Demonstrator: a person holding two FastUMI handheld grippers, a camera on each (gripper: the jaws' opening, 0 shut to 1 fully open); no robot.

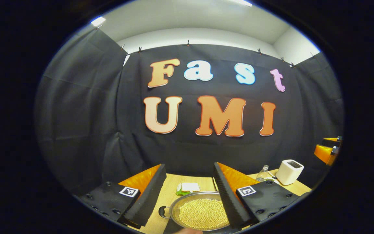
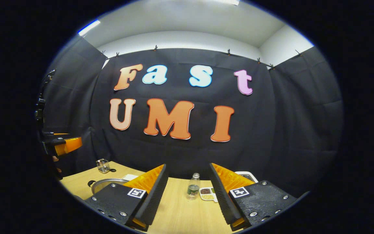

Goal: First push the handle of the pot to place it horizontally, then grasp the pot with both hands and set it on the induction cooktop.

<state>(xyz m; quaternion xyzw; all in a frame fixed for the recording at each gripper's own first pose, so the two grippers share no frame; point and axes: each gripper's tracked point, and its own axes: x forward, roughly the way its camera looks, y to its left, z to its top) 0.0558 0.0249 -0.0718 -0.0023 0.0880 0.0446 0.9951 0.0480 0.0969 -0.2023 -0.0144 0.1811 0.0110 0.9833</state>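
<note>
You are holding the left gripper (image 1: 187, 191) above the wooden table (image 1: 170, 195), and its two fingers are standing wide apart with nothing between them. In the left gripper view, the round metal pot filled with small yellow beans (image 1: 201, 213) is sitting on the table under this gripper. Its small looped side handle (image 1: 164, 212) is pointing to the left of the pot, and the pot's right edge is hiding behind the right finger. Just behind the pot, a small white and green object (image 1: 188, 188) is lying on the table; I cannot tell what it is. To the right of the pot and further back, a clear plastic bottle (image 1: 263, 174) is standing upright, and a white box-shaped appliance (image 1: 289, 171) is sitting just beside it.

You are holding the right gripper (image 2: 187, 195) over the same table, and its jaws are also wide apart and gripping nothing. In the right gripper view, the pot (image 2: 104, 184) is showing to the left, partly behind the left finger, and the left gripper (image 2: 64, 145) is hanging above and left of it. A small clear glass container (image 2: 102, 165) is standing behind the pot. Well to the right of the pot, the bottle (image 2: 193, 186) is standing between the fingers, and a small white divided dish with grains (image 2: 207, 193) is lying just beside it.
</note>
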